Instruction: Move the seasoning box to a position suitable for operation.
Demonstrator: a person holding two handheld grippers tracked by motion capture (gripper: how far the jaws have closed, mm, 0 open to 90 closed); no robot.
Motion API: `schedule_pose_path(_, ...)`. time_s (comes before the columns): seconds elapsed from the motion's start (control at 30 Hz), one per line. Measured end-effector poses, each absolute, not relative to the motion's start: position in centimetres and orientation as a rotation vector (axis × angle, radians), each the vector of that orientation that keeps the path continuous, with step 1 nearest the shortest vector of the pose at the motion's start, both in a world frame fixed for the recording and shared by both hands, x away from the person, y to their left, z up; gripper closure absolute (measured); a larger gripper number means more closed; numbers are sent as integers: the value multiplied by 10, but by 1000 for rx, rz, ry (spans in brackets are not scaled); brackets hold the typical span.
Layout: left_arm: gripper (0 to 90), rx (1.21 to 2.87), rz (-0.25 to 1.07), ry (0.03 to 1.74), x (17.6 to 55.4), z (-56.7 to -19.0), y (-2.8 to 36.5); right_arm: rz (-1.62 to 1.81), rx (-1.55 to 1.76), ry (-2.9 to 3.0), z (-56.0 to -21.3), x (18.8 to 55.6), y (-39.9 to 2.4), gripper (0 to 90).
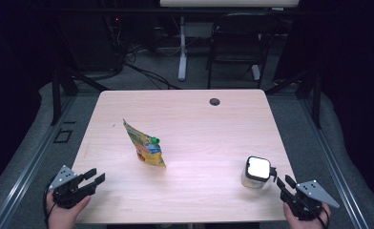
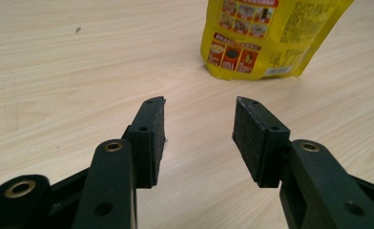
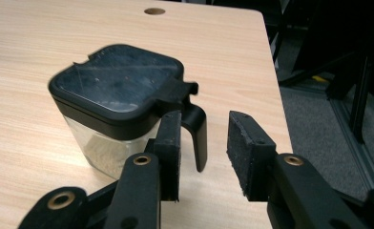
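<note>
A yellow snack pouch [image 1: 144,144] with a green cap stands tilted near the middle of the wooden table [image 1: 190,124]; in the left gripper view the yellow pouch [image 2: 266,38] is ahead and to the right of the jaws. My left gripper [image 1: 93,177] is at the front left corner, open and empty [image 2: 200,119]. A clear square jar [image 1: 257,172] with a black lid and handle sits at the front right. My right gripper [image 1: 284,182] is just behind it, open, and the jar's black handle [image 3: 198,133] stands between its jaws, not pressed by them [image 3: 204,143].
A round cable hole [image 1: 214,101] is at the table's far edge. A black chair [image 1: 237,43] and a white desk leg [image 1: 182,52] stand on the floor beyond. The table's right edge is close to the right gripper.
</note>
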State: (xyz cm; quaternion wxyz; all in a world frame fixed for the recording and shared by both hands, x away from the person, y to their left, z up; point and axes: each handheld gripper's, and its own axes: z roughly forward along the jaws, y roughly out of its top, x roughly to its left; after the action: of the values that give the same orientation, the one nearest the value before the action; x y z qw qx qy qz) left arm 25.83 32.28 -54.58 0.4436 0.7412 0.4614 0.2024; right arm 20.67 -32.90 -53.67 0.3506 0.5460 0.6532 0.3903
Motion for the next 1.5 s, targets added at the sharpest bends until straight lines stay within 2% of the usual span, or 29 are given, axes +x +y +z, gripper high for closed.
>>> schedule_pose_path(0.2, 518, 1818, 494, 1185, 259, -547, 326, 990, 1445, 1705, -540, 207, -331, 675)
schedule_pose_path(0.67, 517, 1794, 469, 1222, 262, -551, 331, 927, 1483, 1755, -552, 217, -331, 710)
schedule_pose_path(0.93, 555, 1790, 427, 1225, 262, -551, 330, 922, 1477, 1785, -558, 231, -324, 727)
schedule_pose_path(1.07, 561, 1792, 421, 1239, 262, -552, 330, 887, 1473, 1757, -559, 238, -318, 785)
schedule_pose_path(1.5, 564, 1805, 413, 1235, 262, -552, 328, 819, 1501, 1719, -556, 241, -308, 846)
